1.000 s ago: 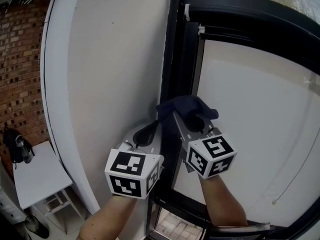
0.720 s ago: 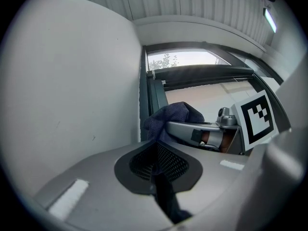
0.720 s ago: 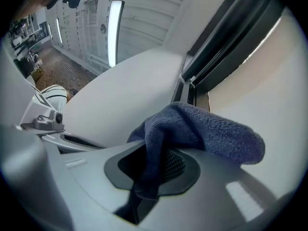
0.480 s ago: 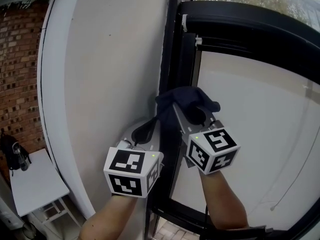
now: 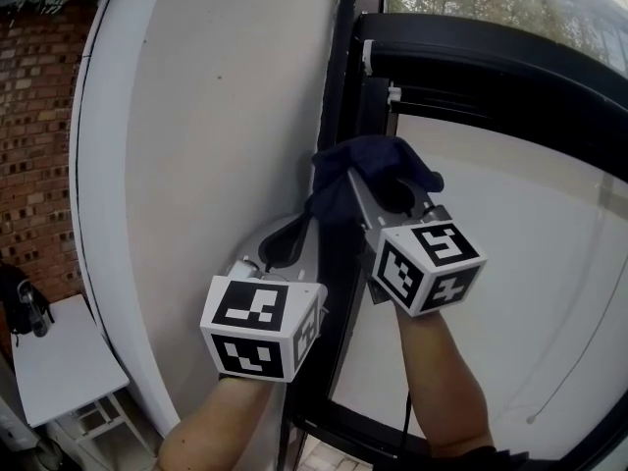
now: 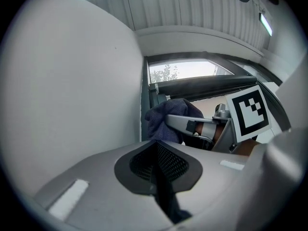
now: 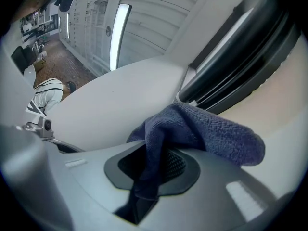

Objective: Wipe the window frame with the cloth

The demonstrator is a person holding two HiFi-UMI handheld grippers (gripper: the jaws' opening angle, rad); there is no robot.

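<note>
Your right gripper [image 5: 371, 199] has gone up a bit since a second ago. The cloth [image 5: 365, 163] went up with it along the window frame [image 5: 339, 86]. Your left gripper [image 5: 291, 250] has hardly moved.

The right gripper's jaws are squeezed tight on the cloth [image 7: 202, 129]. One end is pinched between them and the rest flops over the top jaw. The cloth sits just ahead of the jaws, touching the dark frame. The left gripper's jaws are pressed together with nothing in them. It sits below and to the left of the right gripper, close to the white wall [image 5: 226, 116].

You look to be in the middle of a wipe going up. To do it well, keep the fat part of the cloth between the jaws and the frame, so the hard tips don't scrape it. Push gently and evenly. Go straight up the bar. Hold the squeeze, because the loose end could slip out. More frame waits above the gripper, so there is plenty left to wipe.
</note>
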